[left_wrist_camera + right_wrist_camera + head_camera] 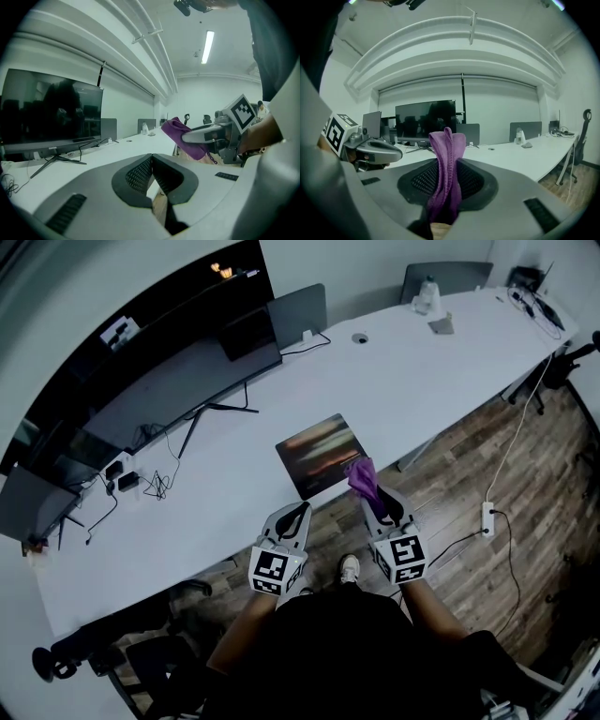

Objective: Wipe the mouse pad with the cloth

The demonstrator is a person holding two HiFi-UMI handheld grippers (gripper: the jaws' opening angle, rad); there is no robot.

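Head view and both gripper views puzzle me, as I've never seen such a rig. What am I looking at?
There is no robot here: a person holds a two-jaw gripper in each hand. The head view looks down from a camera on the person's head. Each gripper view comes from a camera riding on that gripper, looking along its jaws. On the long white table lies a dark rectangular mouse pad, with a black monitor further back. The right gripper is shut on a purple cloth. The left gripper is shut and empty.
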